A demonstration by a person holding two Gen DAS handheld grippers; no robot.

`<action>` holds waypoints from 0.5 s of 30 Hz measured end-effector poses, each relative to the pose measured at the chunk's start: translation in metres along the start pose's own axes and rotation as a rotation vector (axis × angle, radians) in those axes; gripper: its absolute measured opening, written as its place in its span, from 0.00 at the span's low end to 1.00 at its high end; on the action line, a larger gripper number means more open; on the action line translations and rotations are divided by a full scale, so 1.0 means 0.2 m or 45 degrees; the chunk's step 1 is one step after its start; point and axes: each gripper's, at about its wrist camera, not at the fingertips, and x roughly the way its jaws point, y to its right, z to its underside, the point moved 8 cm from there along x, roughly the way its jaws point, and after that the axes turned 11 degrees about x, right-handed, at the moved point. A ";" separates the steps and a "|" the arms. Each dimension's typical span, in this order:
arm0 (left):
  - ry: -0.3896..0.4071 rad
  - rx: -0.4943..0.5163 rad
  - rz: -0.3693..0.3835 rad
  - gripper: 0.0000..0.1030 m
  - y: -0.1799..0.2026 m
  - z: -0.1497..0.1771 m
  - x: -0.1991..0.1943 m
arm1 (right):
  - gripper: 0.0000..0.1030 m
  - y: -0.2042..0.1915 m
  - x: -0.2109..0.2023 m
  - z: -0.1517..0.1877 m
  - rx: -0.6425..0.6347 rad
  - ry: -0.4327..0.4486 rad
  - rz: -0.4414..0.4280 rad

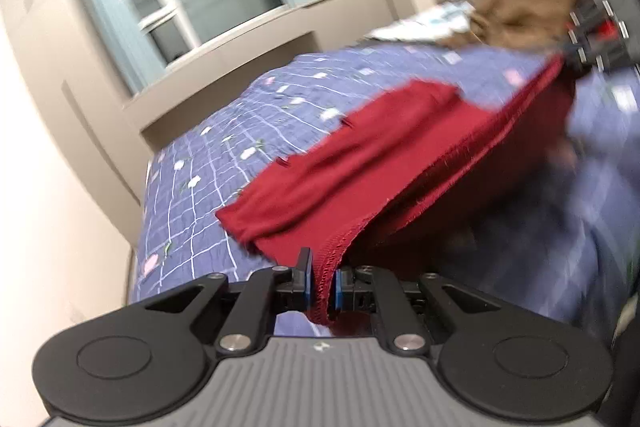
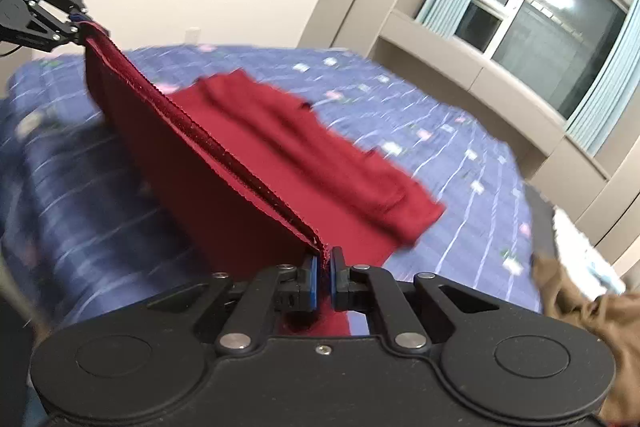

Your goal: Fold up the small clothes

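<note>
Our left tool (image 1: pixel 323 277) pinches one end of the red garment's (image 1: pixel 360 163) hem, and our right tool (image 2: pixel 324 269) pinches the other. The hem stretches taut between them, above the blue bed (image 2: pixel 460 147).

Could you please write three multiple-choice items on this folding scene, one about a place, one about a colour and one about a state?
1. Where does the far part of the red garment lie?
A. on the blue checked bedspread
B. on a wooden floor
C. on the window sill

2. What colour is the crumpled cloth lying beyond the garment?
A. white
B. brown
C. green

3. How is the garment's stitched hem held?
A. by neither gripper
B. by the left gripper only
C. stretched between the left gripper and the right gripper

Answers: 1 A, the bedspread shows around it. 2 B, it reads tan-brown in both views. 3 C, both pairs of jaws pinch the hem's ends.
</note>
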 end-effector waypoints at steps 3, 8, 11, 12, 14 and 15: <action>-0.014 -0.149 0.035 0.10 -0.18 -0.11 0.09 | 0.05 0.12 0.11 -0.17 -0.008 0.039 0.028; -0.066 -0.230 0.074 0.10 -0.49 -0.29 0.31 | 0.05 0.31 0.39 -0.46 -0.081 0.062 0.077; -0.107 -0.155 0.065 0.10 -0.62 -0.39 0.52 | 0.05 0.41 0.63 -0.58 -0.102 0.022 0.086; -0.136 -0.142 0.069 0.10 -0.64 -0.40 0.60 | 0.05 0.44 0.72 -0.61 -0.097 -0.001 0.086; -0.200 -0.157 0.088 0.10 -0.70 -0.42 0.79 | 0.05 0.50 0.90 -0.66 -0.082 -0.046 0.081; -0.221 -0.170 0.096 0.10 -0.72 -0.42 0.88 | 0.05 0.51 0.98 -0.67 -0.077 -0.066 0.077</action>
